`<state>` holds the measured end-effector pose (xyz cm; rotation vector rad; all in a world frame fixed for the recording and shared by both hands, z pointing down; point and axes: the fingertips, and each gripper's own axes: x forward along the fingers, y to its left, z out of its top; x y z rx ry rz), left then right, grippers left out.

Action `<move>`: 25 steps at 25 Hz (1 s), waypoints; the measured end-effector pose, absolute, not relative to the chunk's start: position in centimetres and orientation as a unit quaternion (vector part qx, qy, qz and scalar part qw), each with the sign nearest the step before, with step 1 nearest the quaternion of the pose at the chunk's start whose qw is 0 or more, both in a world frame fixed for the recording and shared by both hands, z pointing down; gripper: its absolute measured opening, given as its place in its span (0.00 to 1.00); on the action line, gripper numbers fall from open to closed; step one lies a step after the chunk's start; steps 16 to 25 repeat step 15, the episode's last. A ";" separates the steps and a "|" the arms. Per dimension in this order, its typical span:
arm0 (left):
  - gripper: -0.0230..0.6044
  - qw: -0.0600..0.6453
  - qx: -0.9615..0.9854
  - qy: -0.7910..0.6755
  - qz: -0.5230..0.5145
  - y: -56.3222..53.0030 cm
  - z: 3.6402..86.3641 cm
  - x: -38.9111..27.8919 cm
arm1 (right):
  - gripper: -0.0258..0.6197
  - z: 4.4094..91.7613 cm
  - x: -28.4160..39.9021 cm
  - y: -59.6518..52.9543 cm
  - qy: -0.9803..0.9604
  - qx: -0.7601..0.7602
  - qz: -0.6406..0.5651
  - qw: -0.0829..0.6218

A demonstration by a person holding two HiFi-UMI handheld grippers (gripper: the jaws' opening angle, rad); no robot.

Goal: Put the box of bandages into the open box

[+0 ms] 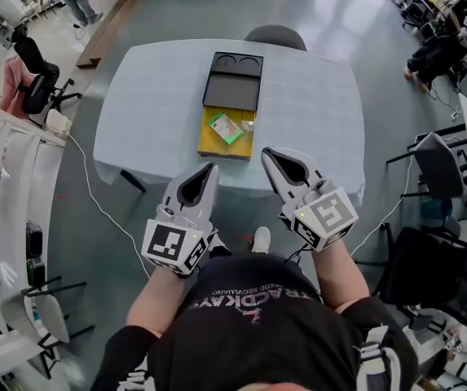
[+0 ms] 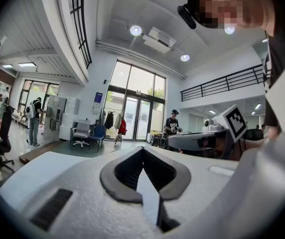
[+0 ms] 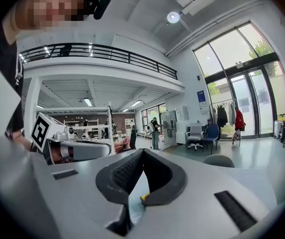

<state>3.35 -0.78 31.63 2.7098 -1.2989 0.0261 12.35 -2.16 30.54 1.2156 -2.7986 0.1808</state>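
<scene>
The open box [image 1: 209, 147] lies near the front middle of the white table [image 1: 151, 96], with a yellow inside and its black lid [image 1: 233, 88] folded back behind it. A small green and white box of bandages [image 1: 226, 127] lies inside the yellow part. My left gripper [image 1: 213, 168] and right gripper [image 1: 267, 151] are both held close to my body at the table's front edge, short of the box. Each is shut with nothing between its jaws. Both gripper views look over the table into the room, and their tips meet at the left gripper [image 2: 142, 148] and the right gripper [image 3: 142, 151].
A grey chair [image 1: 275, 35] stands at the table's far side. Dark office chairs [image 1: 437, 165] stand to the right and another chair [image 1: 33, 80] to the left. A white cable [image 1: 94, 194] runs over the floor at the left. People stand far off in the room.
</scene>
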 end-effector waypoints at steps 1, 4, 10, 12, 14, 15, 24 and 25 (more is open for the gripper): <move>0.06 0.068 0.900 -0.431 0.009 -0.9 31.7 3.4 | 0.06 30.6 12.4 -2.2 -0.915 0.397 0.059 0.042; 0.06 0.070 0.898 -0.434 0.009 -1.2 31.8 3.3 | 0.06 30.7 12.4 -2.7 -0.915 0.397 0.060 0.043; 0.06 0.072 0.898 -0.433 0.011 -1.8 31.9 3.4 | 0.06 30.9 12.4 -3.3 -0.914 0.397 0.063 0.044; 0.06 0.071 0.899 -0.432 0.012 -1.8 32.1 3.5 | 0.06 31.0 12.5 -3.3 -0.914 0.397 0.063 0.043; 0.06 0.070 0.899 -0.432 0.011 -1.8 32.1 3.6 | 0.06 31.1 12.6 -3.3 -0.915 0.397 0.063 0.043; 0.06 0.071 0.899 -0.433 0.011 -1.8 32.2 3.6 | 0.06 31.2 12.6 -3.3 -0.915 0.397 0.063 0.043; 0.06 0.071 0.899 -0.433 0.011 -1.8 32.2 3.6 | 0.06 31.2 12.6 -3.3 -0.915 0.397 0.063 0.043; 0.06 0.071 0.899 -0.433 0.011 -1.8 32.2 3.6 | 0.06 31.2 12.6 -3.3 -0.915 0.397 0.063 0.043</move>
